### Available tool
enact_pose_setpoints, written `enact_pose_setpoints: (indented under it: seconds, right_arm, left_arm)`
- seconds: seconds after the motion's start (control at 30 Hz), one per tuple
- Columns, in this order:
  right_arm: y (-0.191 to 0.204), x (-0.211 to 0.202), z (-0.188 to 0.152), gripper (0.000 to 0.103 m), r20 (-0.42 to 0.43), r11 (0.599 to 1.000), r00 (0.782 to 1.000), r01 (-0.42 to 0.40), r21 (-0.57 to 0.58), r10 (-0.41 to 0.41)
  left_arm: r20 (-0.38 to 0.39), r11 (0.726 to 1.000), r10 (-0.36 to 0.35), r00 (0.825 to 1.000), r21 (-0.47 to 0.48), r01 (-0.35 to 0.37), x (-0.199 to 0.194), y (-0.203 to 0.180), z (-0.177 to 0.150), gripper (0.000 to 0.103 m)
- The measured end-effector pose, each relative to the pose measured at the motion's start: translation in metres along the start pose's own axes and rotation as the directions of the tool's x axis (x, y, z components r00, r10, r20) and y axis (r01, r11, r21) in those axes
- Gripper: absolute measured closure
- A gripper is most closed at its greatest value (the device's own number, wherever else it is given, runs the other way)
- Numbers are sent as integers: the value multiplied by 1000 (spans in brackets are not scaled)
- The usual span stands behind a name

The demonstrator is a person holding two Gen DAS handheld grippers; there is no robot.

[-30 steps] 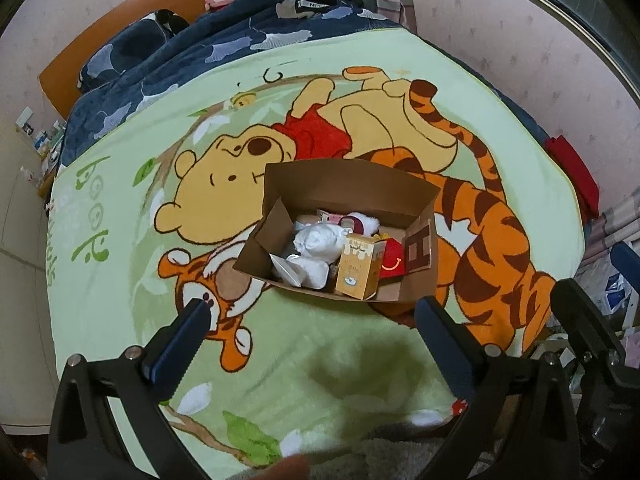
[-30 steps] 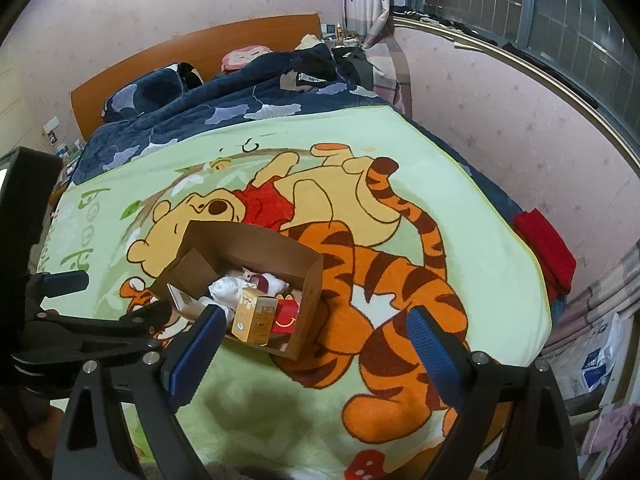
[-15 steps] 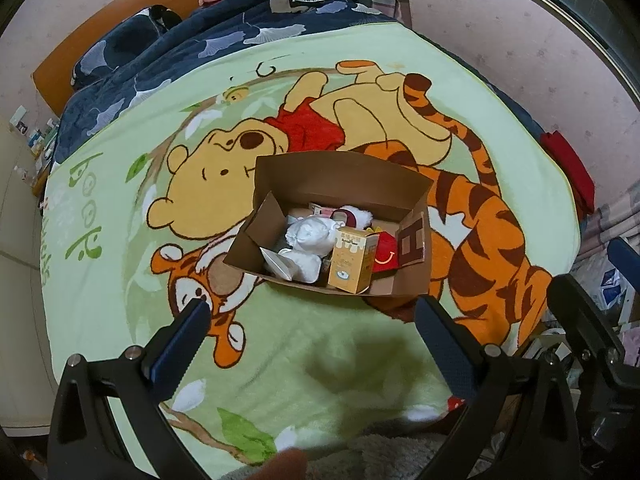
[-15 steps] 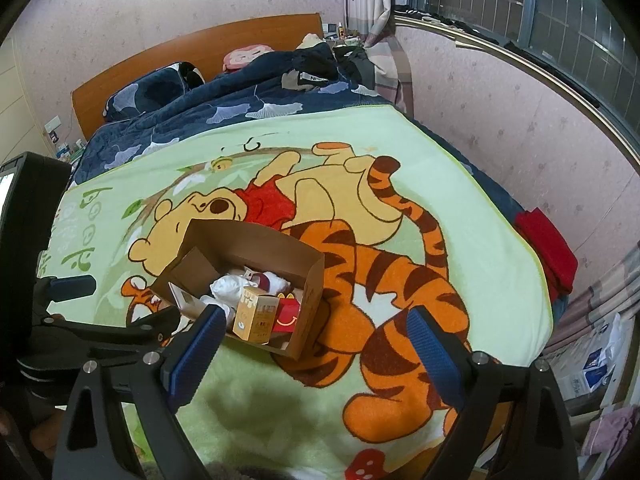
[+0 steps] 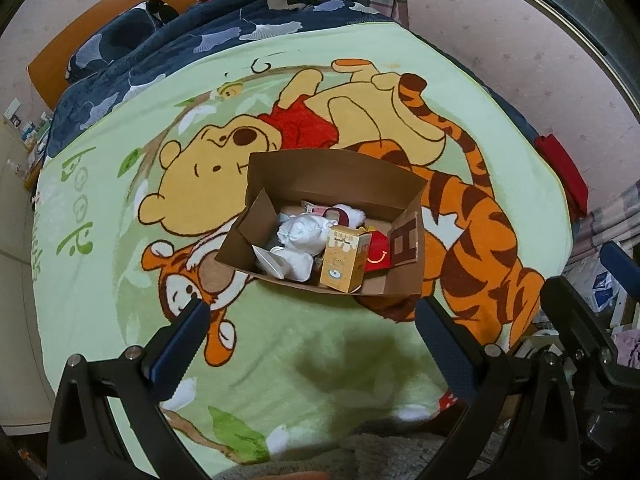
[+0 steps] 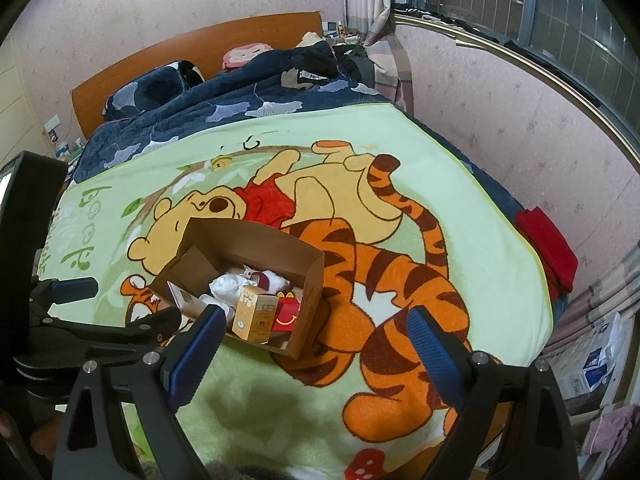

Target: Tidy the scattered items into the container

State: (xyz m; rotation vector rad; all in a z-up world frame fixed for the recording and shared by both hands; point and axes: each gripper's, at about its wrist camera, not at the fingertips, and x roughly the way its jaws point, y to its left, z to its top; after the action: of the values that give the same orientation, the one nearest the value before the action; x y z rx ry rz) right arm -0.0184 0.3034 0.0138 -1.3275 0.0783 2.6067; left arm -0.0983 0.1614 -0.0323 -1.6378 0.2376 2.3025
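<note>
An open brown cardboard box (image 5: 332, 176) sits on the cartoon blanket, also in the right wrist view (image 6: 256, 240). Inside lie a small yellow carton (image 5: 344, 260), a red box with a yellow logo (image 5: 378, 250), white crumpled cloth (image 5: 300, 236) and a white packet (image 5: 270, 266). My left gripper (image 5: 312, 340) is open and empty, held above the blanket in front of the box. My right gripper (image 6: 314, 344) is open and empty, to the right of the box. The yellow carton (image 6: 256, 314) shows there too.
The green blanket (image 5: 100, 260) covers the bed's near half; a dark blue quilt (image 6: 224, 116) and wooden headboard (image 6: 192, 48) lie beyond. A red cloth (image 6: 548, 244) sits at the bed's right edge by the wall. Bags (image 6: 592, 364) are on the floor at right.
Both grippers have drawn back and up slightly from the box; the view shifts a little. The box and its contents have not moved.
</note>
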Motion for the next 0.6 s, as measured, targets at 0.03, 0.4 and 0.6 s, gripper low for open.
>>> enact_pose_setpoints:
  seconds: [0.03, 0.4, 0.6]
  right_arm:
    - [0, 0, 0, 9, -1, 1000, 1000, 0, 1, 0]
    - [1, 2, 1, 9, -10, 1000, 1000, -4, 3, 4]
    - [3, 5, 2, 9, -16, 1000, 1000, -8, -3, 8]
  left_arm:
    - [0, 1000, 0, 1000, 1, 0, 0, 0, 0, 0]
    - [-21, 1000, 24, 999, -1, -24, 5, -1, 1, 0]
    - [-31, 999, 52, 998, -6, -52, 8, 1, 1, 0]
